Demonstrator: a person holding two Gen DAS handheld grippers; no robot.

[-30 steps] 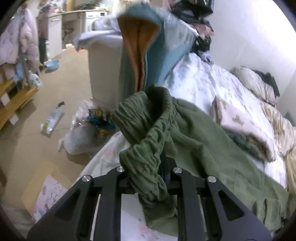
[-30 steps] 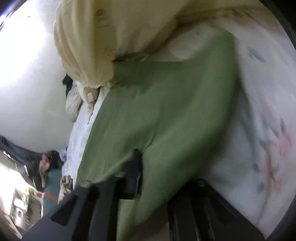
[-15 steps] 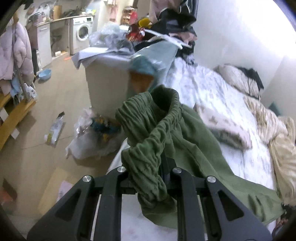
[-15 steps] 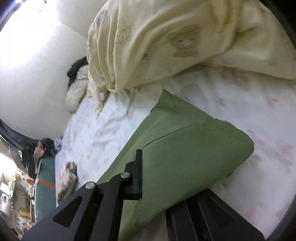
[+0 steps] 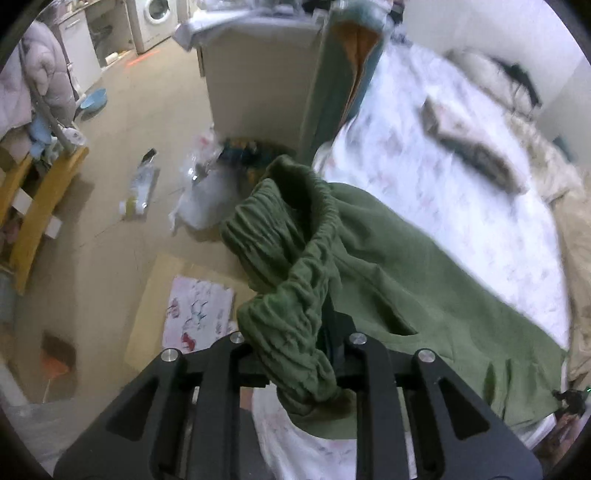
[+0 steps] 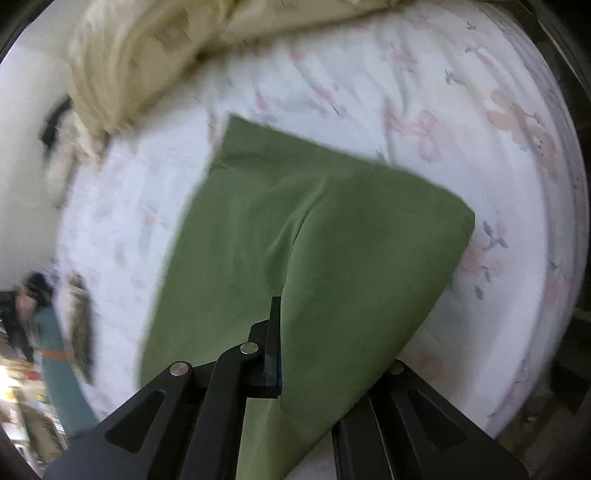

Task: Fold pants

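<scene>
The left claw (image 5: 295,354) grips the gathered elastic waistband of the green pants (image 5: 424,280), which bunches up between its fingers; its jaws are easing apart, though the cloth still sits pressed between them. From that waistband the pants run away across the bed (image 5: 461,192) along its near edge, toward the foot-end corner at lower right. In the right wrist view the right claw (image 6: 317,354) is closed tight on the leg end of the same pants, lifting a folded corner of the fabric clear of the floral sheet. The right-hand finger of this claw is hidden under the draped cloth – only the left one shows.

Past the bed's edge, on the floor (image 5: 122,158), lies a clear plastic bag (image 5: 207,195) with something colourful inside; what exactly it holds is too blurred to tell. Beside it lies a plastic bottle (image 5: 142,184), and nearer, a flat printed sheet (image 5: 199,314) on cardboard. Behind stands a pale cabinet (image 5: 258,81) with a teal garment (image 5: 332,74) hanging down its side. Farther up the bed lies a folded patterned cloth (image 5: 472,147), and a cream quilt (image 6: 147,48) is heaped at the far edge – much of it cut off. A washing machine (image 5: 151,18) stands at the far wall.
</scene>
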